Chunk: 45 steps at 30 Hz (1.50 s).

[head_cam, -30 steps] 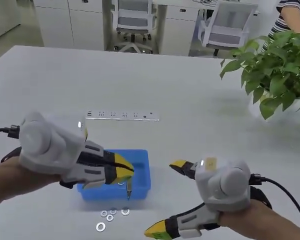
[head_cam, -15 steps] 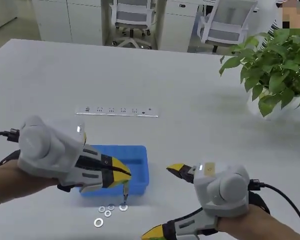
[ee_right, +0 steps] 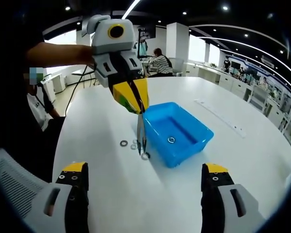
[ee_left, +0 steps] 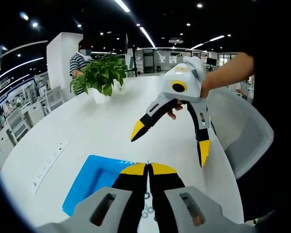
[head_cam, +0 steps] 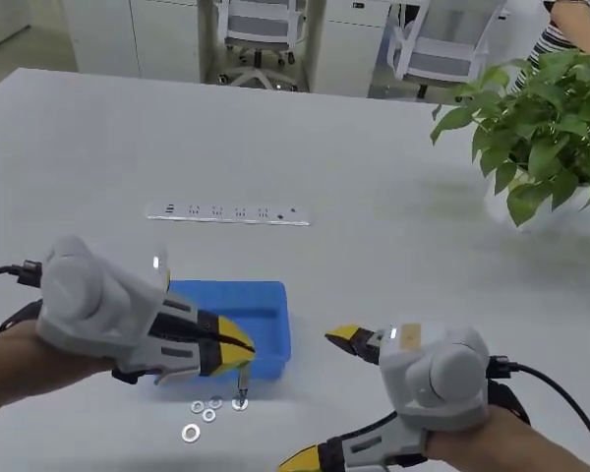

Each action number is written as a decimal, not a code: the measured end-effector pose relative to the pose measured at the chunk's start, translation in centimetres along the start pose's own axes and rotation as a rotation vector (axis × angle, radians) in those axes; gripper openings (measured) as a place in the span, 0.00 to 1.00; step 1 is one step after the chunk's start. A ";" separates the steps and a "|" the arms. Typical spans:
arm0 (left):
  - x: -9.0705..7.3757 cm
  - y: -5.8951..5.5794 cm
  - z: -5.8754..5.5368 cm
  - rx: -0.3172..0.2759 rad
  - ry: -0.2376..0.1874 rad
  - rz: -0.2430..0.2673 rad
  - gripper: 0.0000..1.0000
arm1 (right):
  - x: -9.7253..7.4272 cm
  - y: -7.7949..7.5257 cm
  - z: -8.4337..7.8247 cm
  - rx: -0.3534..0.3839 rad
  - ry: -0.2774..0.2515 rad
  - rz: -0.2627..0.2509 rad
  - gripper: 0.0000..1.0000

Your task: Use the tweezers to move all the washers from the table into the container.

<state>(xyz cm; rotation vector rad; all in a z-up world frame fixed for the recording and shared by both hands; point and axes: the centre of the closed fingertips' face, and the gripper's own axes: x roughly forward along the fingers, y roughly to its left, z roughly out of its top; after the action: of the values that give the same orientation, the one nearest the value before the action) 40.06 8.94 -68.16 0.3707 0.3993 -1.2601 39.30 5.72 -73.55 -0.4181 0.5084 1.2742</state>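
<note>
Your hands work over a white table (head_cam: 393, 226), seen from above. The blue container (head_cam: 275, 307) sits close to the table's near edge, left of the middle. A power strip (head_cam: 226, 213) lies beyond it, and a plant (head_cam: 541, 118) stands by the right edge.

Your left gripper (head_cam: 244, 344) has its jaws pressed together on the tweezers (ee_right: 141, 130), which point down at the table. Their tips meet a washer (head_cam: 239, 403) just outside the container's near wall. Whether the tips have pinched it cannot be told. Your right gripper (head_cam: 317, 395) hangs to the right of the container with its jaws spread wide and nothing between them.

The task looks barely begun. The right gripper view shows a single washer inside (ee_right: 171, 140) the container, lying flat on its floor. The other washers (head_cam: 206, 413) lie on the table in a loose cluster (about five, counting the one at the tweezer tips), between the container and the near edge. Each has yet to be lifted over the wall and dropped in, so most of the job is left.
</note>
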 end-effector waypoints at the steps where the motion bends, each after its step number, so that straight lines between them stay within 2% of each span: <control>1: 0.0 0.0 -0.1 0.000 0.002 0.000 0.05 | 0.0 0.0 0.0 0.000 0.001 0.000 0.98; 16: 0.4 0.1 -0.8 0.000 0.011 -0.004 0.05 | 0.2 0.3 -0.5 0.008 0.009 0.010 0.96; 28: 0.4 0.0 -1.0 -0.006 -0.003 -0.002 0.05 | 0.3 0.7 -0.7 0.006 0.015 0.024 0.94; 35: 0.2 0.0 -1.1 0.005 -0.003 -0.012 0.05 | 0.6 1.1 -0.5 -0.016 0.008 0.047 0.88; 39: 0.2 -0.2 -1.1 0.022 -0.002 -0.028 0.05 | 1.0 1.4 0.0 -0.066 0.003 0.072 0.80; 45: 0.2 -0.1 -1.1 0.027 -0.003 -0.041 0.05 | 1.7 1.6 0.6 -0.102 -0.001 0.110 0.66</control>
<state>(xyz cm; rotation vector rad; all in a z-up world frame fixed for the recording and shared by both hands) 39.88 9.31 -69.24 0.3855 0.3894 -1.3069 38.15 7.80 -74.11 -0.4802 0.4716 1.4104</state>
